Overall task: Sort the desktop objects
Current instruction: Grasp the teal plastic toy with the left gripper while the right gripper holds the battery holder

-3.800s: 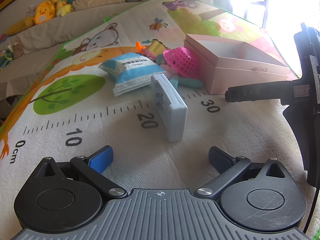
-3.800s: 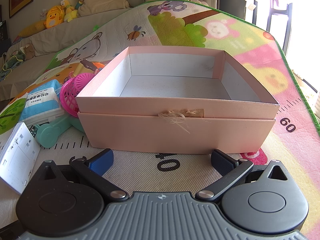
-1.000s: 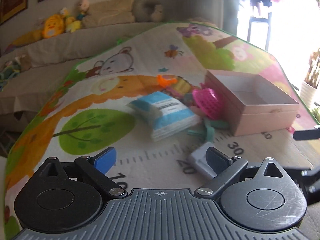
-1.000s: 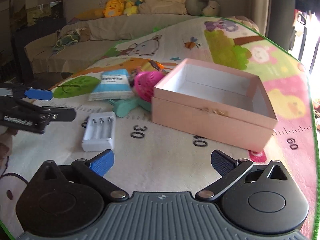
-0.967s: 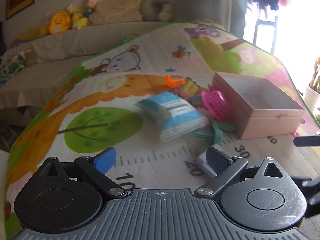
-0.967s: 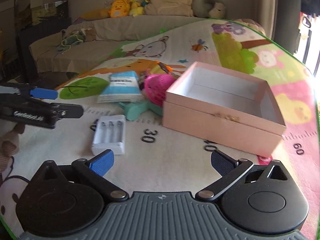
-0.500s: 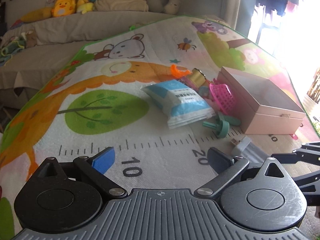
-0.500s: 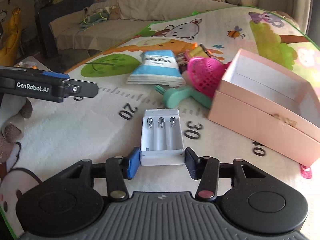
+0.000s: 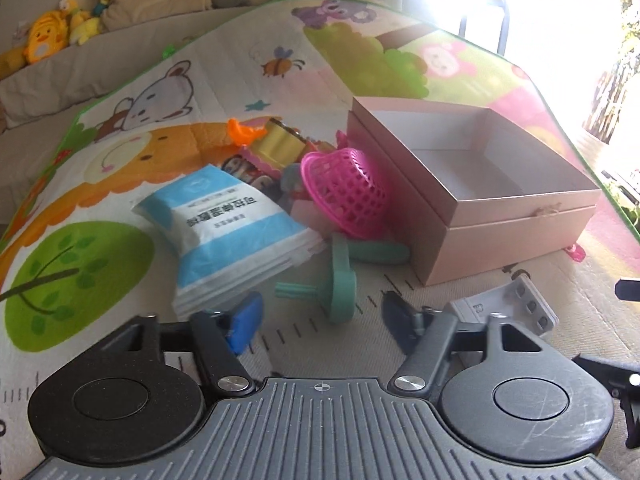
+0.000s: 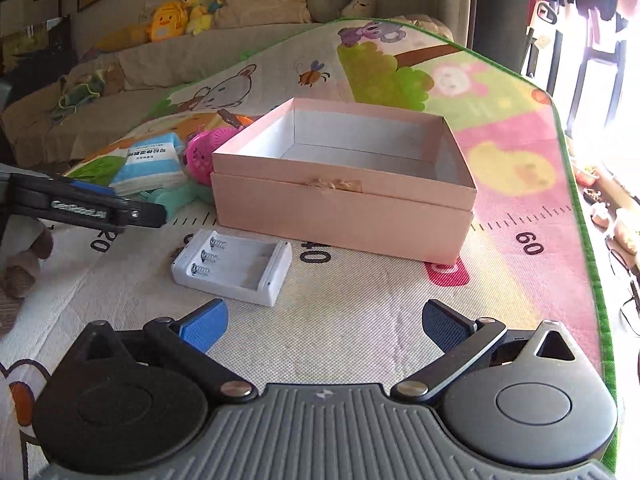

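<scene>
An open, empty pink box [image 10: 344,196] stands on the play mat; it also shows in the left wrist view [image 9: 472,184]. A white battery holder [image 10: 232,266] lies flat in front of it, just ahead of my right gripper [image 10: 324,322], which is open and empty. In the left wrist view the holder [image 9: 508,312] lies to the right. My left gripper [image 9: 320,316] is open and empty, close to a teal plastic toy [image 9: 342,280]. A blue-white wipes pack [image 9: 228,220] and a pink mesh basket [image 9: 348,192] lie beyond.
An orange toy [image 9: 242,132], a gold roll [image 9: 280,142] and other small items crowd behind the basket. The left gripper's finger [image 10: 84,204] reaches in from the left in the right wrist view. The mat's green edge [image 10: 588,216] runs on the right. A sofa with plush toys [image 10: 172,20] stands behind.
My right gripper had closed around the battery holder half a second ago; now it is open and drawn back, the holder lying nearer the box. My left gripper moved forward toward the teal toy.
</scene>
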`<state>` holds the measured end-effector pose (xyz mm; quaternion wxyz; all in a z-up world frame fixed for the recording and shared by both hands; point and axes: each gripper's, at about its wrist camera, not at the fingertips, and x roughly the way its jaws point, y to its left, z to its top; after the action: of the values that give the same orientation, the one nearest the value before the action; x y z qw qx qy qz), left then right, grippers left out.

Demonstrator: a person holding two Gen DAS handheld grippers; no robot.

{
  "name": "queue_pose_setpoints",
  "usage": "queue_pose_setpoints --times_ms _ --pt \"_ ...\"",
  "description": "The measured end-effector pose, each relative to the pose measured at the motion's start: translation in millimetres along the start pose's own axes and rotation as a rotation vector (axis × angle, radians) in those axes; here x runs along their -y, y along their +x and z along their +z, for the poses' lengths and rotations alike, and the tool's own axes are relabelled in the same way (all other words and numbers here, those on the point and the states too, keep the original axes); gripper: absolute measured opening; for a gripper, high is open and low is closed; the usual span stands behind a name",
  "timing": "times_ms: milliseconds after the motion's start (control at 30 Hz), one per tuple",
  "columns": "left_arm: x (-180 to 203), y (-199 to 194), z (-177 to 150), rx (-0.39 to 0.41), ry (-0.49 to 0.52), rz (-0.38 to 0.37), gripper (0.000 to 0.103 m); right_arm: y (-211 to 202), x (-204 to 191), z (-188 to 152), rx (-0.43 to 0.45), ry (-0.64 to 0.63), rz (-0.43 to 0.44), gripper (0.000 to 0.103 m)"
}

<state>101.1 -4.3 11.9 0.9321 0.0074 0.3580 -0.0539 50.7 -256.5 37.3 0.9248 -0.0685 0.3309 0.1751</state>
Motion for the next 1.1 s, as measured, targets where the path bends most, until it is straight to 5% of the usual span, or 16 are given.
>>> queue_pose_setpoints --times_ms 133,200,400,600,733,800,1100 --pt "6 8 3 0.002 0.025 0.049 0.057 7 1 -1 -0.039 0.039 0.041 0.103" --pt "4 5 1 0.005 0.033 0.058 0.048 11 6 -2 -0.061 0.078 0.057 0.103" --pt "-9 -26 -21 0.01 0.056 0.05 0.048 10 16 -4 -0.04 0.174 0.083 0.103" --pt "-22 -84 -66 -0.018 0.042 -0.041 0.049 11 21 -1 -0.051 0.208 0.105 0.103" --pt "-22 -108 -82 0.002 0.04 -0.024 0.068 17 5 7 -0.096 0.136 0.067 0.103" --pt "-22 -112 -83 0.015 0.038 -0.025 0.077 17 -8 14 -0.089 0.129 0.133 0.103" --pt "-19 -104 -81 0.035 0.075 -0.023 0.085 60 -57 43 -0.122 0.094 0.071 0.103"
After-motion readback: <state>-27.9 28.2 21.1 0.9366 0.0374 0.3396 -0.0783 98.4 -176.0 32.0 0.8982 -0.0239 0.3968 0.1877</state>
